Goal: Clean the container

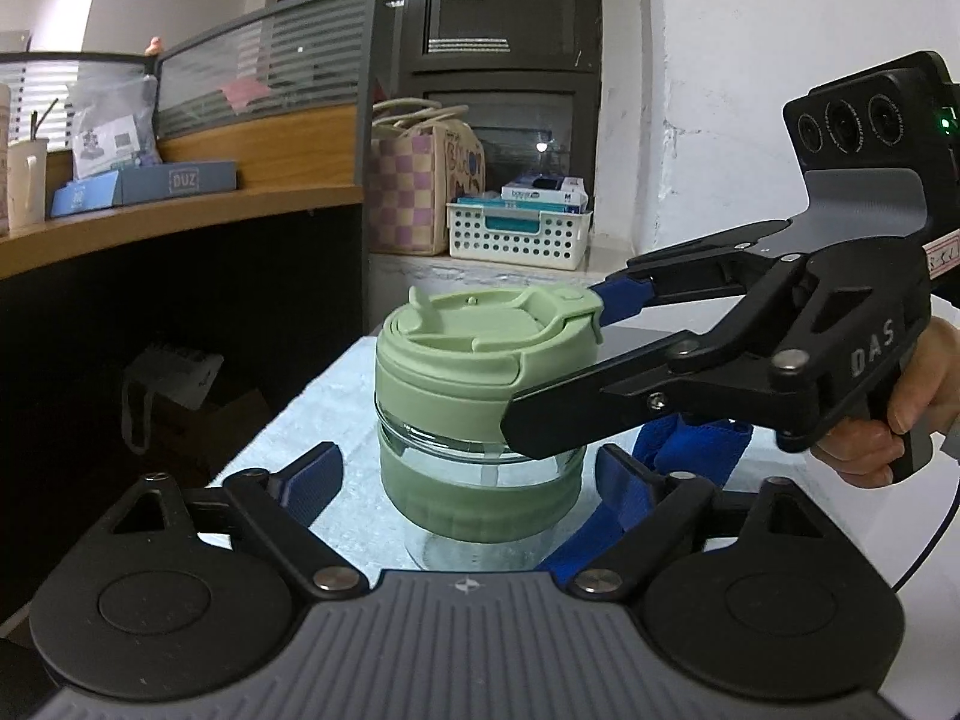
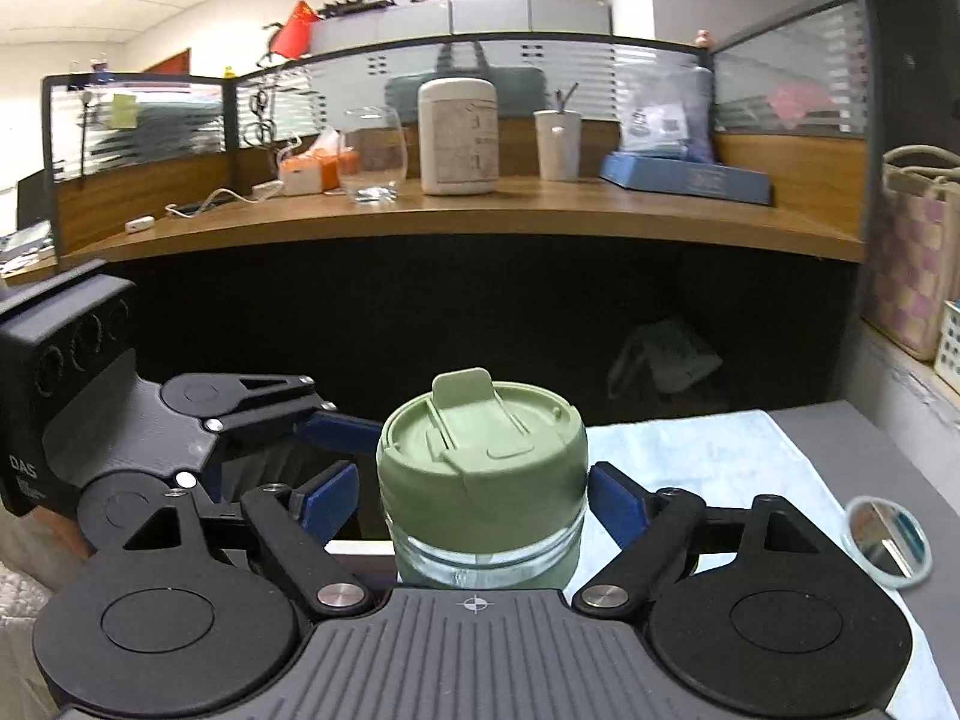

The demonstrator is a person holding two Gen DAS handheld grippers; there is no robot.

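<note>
The cup (image 1: 480, 420) stands upright on a pale cloth (image 1: 336, 408) on the counter (image 2: 840, 438), between both tools. The left hand-held gripper (image 1: 465, 483) is spread wide at the green band low on the glass, its blue pads (image 1: 312, 483) apart from the sides and grasping nothing. The right hand-held gripper (image 2: 474, 495) comes in at lid (image 2: 480, 450) height from the right of the scene; its fingers stand either side of the lid with gaps showing in its own view, so it reads as released too, though in the left view one black finger hides the contact point.

The step in hand looks like getting the lid off. To do it well, the left tool should close first on the silicone band — the grippiest part — to hold the body steady. Then the right should clamp the lid's thick rim, not the flip tab (image 2: 462, 396), which would likely swing up or bend. A squeeze on bare glass might slip.

The body is clear, smooth glass, round and squat. The lid and band are matte sage green, soft-looking, with moulded ridges and a hinged tab. The cloth is light blue and finely textured, and may slide under twisting. A blue strap or cloth (image 1: 690, 444) lies behind the cup — which one, I cannot tell. A small round mirror (image 2: 888, 543) rests near the right.
</note>
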